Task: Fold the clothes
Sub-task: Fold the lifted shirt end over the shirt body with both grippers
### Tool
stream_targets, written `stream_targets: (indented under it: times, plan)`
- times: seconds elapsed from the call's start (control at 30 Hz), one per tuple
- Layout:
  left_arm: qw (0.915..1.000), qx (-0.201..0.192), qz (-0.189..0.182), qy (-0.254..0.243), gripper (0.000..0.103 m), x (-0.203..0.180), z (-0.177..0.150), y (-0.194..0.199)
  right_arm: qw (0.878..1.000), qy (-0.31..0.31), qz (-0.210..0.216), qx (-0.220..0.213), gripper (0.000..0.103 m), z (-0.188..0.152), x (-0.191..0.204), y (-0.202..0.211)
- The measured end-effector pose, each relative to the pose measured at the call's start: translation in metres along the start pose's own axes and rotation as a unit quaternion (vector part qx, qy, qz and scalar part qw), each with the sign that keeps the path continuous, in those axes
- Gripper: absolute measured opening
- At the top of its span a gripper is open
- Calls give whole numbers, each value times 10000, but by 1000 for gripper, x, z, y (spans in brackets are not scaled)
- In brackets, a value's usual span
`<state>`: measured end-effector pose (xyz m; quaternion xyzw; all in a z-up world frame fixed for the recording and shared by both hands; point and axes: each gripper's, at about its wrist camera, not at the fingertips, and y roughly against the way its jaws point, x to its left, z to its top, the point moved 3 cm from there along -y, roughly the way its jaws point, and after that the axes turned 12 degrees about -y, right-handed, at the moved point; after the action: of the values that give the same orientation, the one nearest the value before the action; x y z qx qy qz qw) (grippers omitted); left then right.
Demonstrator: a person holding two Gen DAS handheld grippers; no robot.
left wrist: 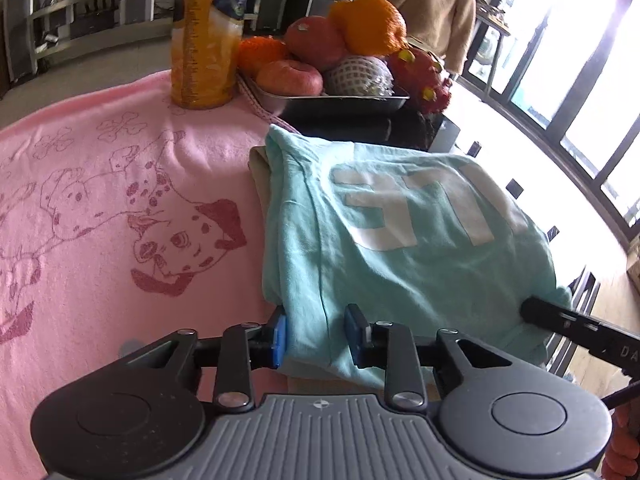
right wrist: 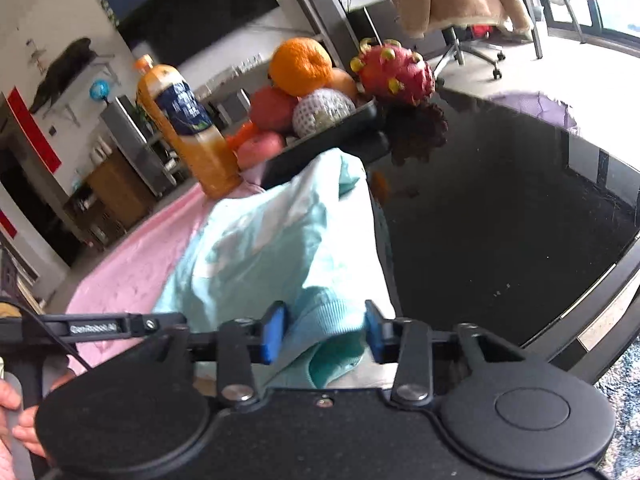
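Both hand-held grippers, left (left wrist: pixel 316 334) and right (right wrist: pixel 325 334), straddle the teal shirt's (left wrist: pixel 400 240) near edge, jaws parted.

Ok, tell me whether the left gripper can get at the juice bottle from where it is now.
Probably yes: the left gripper is open, and only flat pink towel lies between it and the juice bottle, though teal shirt cloth sits between its fingers.
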<state>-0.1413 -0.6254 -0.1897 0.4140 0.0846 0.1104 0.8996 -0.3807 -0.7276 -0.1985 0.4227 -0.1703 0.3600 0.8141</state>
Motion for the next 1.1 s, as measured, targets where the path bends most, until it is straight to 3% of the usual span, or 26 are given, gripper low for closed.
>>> stream_targets:
  times: [0.13, 0.2, 0.23, 0.27, 0.37, 0.4, 0.5, 0.57, 0.67, 0.73, 0.77, 0.87, 0.9, 1.0, 1.1]
  plan:
    - [9998, 88, 75, -189, 21, -5, 7, 2, 9995, 148, -143, 238, 42, -4, 1, -14]
    - [9994, 137, 118, -282, 13, -7, 12, 3, 9989, 205, -326, 283, 33, -2, 5, -21]
    - [9992, 161, 140, -328, 9, -8, 14, 3, 9987, 242, -356, 278, 22, 0, 9, -21]
    - [9990, 186, 161, -374, 7, -9, 16, 3, 9988, 215, -338, 293, 18, 4, 15, -19]
    - [9997, 238, -99, 29, 7, 2, 33, 12, 9946, -846, 135, 590, 16, 26, 19, -12]
    - [9990, 242, -261, 255, 7, 8, 39, 16, 9877, -1331, 398, 715, 16, 34, 18, -9]
    - [9917, 204, -821, 968, 7, 28, 56, 32, 9497, -2710, 1197, 1018, 15, 56, 13, -4]
    - [9858, 167, -1078, 1273, 7, 38, 60, 44, 9316, -3151, 1447, 1093, 15, 64, 11, 0]
    - [9774, 332, -1341, 1597, 7, 47, 52, 51, 9163, -3517, 1540, 1139, 16, 59, 1, 8]
    - [9770, 661, -1244, 1600, 10, 45, 35, 41, 9181, -3583, 1150, 1244, 17, 48, -16, 7]
    - [9786, 846, -1102, 1517, 12, 43, 26, 32, 9217, -3556, 823, 1312, 22, 42, -25, 3]
    - [9790, 1339, -728, 1356, 7, 38, -4, 11, 9402, -2997, -466, 1549, 37, 21, -49, -15]
    - [9789, 1367, -715, 1344, 7, 38, -10, 10, 9444, -2838, -605, 1545, 37, 18, -50, -15]
    - [9826, 903, -1013, 1270, 10, 43, -5, 28, 9580, -2567, -305, 1245, 47, 28, -35, 4]
    - [9909, 190, -921, 967, 17, 47, 26, 56, 9739, -2089, -153, 875, 50, 52, -2, 24]
